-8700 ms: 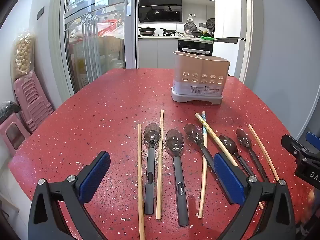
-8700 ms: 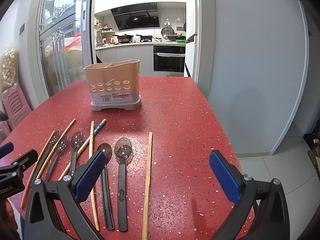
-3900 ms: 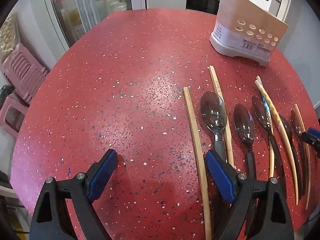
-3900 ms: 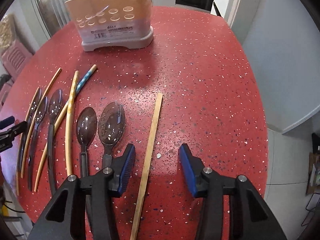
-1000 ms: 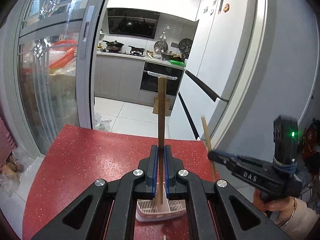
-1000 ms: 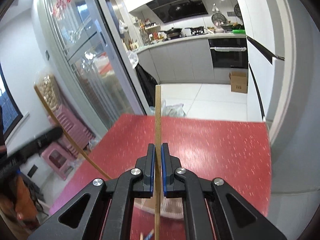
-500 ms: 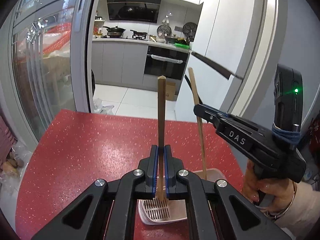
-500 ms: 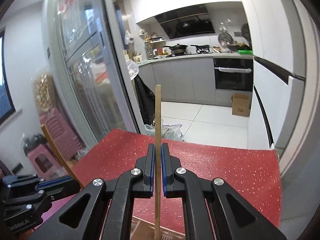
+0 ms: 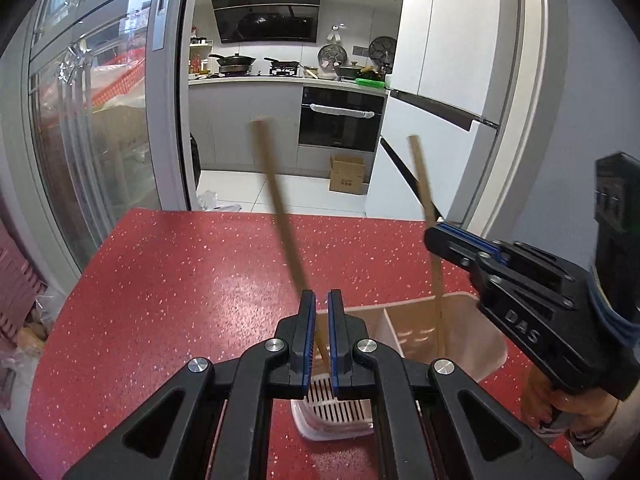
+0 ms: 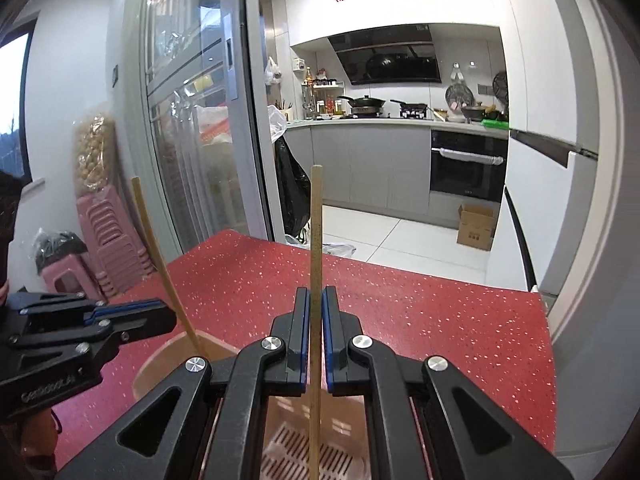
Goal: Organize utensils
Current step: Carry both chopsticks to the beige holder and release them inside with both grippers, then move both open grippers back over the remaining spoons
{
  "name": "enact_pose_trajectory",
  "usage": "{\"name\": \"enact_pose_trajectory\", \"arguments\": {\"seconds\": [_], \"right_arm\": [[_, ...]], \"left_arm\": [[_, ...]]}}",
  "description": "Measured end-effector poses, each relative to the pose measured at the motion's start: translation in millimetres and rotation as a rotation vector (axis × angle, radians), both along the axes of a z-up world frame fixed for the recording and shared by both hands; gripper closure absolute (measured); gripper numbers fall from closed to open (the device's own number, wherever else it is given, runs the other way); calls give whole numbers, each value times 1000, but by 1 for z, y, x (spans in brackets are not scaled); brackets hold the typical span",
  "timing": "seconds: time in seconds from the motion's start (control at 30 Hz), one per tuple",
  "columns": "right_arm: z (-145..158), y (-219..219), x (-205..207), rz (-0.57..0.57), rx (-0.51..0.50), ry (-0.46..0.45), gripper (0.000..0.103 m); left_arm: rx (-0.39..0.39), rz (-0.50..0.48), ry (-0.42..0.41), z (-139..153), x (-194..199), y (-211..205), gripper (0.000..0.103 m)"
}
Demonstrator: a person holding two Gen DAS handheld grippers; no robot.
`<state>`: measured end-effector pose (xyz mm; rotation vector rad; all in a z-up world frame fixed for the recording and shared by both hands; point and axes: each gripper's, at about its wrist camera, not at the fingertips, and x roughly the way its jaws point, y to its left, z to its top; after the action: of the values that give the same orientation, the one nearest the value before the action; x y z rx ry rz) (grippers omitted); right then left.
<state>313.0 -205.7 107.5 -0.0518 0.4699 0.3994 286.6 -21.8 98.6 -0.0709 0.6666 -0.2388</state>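
Both tools grip chopsticks above a speckled red table, kitchen beyond.

both grippers point forward and somewhat downward, side by side. the left gripper has its jaws nearly together; the right gripper is clamped tight, a hand gripping its handle.

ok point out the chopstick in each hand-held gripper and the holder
left chopstick [image 9: 280, 208], left wrist view, mid shaft above the pads
right chopstick [image 10: 316, 232], right wrist view, shaft above the pads
holder [image 9: 490, 344], left wrist view, right rim
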Motion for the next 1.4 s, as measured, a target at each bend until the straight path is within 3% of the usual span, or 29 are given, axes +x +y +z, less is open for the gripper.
{"name": "enact_pose_trajectory", "arguments": {"seconds": [0.13,0.37,0.43,0.5,0.53,0.8,1.07,1.13,1.27,1.4], "right_arm": [[-6,2,-15,13,-40,6,97],[-8,1,-14,13,-53,78,96],[-5,0,-16,2,-58,87,91],[-1,-1,-20,-4,-53,104,61],[1,-3,-22,-9,-50,107,57],[12,-23,-70,-51,-14,204,54],[-22,-52,-148,-141,38,382,48],[-35,-59,-165,-163,54,423,41],[-61,-70,-198,-195,71,494,33],[-88,-77,-226,-229,77,558,33]], "left_arm": [[30,29,10,-9,-3,2,69],[18,66,26,-4,-20,11,69],[19,71,23,-2,-27,13,69],[17,79,25,0,-37,17,69],[10,82,29,0,-42,20,69],[-34,111,78,-14,-96,50,69],[-62,147,160,-48,-155,74,67],[-53,147,189,-59,-168,76,0],[-9,140,217,-80,-180,70,0],[37,153,260,-103,-183,70,0]]}}
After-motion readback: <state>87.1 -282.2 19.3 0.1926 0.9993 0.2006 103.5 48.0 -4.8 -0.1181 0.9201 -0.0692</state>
